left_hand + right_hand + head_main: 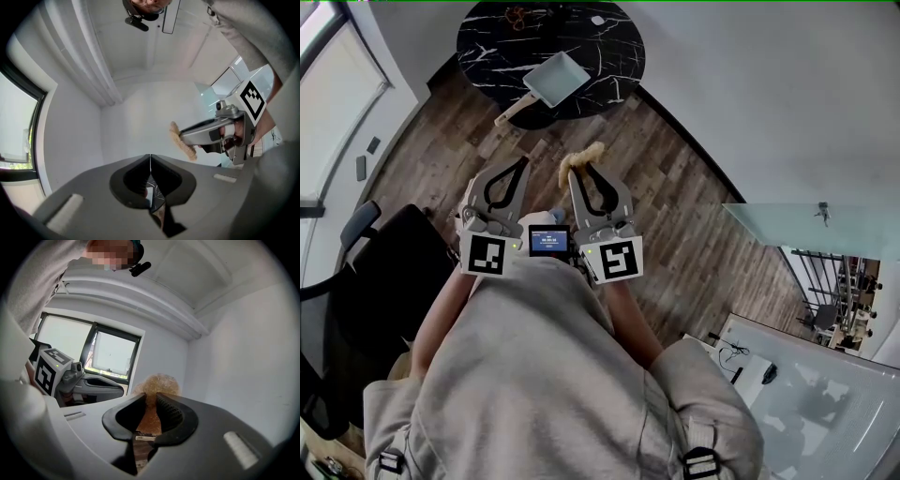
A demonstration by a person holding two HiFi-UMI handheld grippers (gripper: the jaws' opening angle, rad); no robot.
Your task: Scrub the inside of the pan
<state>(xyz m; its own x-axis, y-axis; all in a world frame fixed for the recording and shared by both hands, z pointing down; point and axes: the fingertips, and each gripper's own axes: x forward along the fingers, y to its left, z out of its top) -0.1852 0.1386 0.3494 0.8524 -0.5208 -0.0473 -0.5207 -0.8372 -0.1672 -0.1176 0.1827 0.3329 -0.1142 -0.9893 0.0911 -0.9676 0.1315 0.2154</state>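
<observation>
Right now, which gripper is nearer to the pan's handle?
Left. The left gripper, shut and empty, is short of the handle, nearly in line with it; the right gripper, clamping the sponge, is farther off to its right.

Pan point(555, 80) on table point(487, 42), beyond left tongs point(524, 160) and sponge point(584, 152) in right tongs point(580, 170)

The round table point(487, 47) looked like glossy black marble; the floor point(703, 234) was wood plank; the scrubber point(583, 156) looked rough and fibrous.
</observation>
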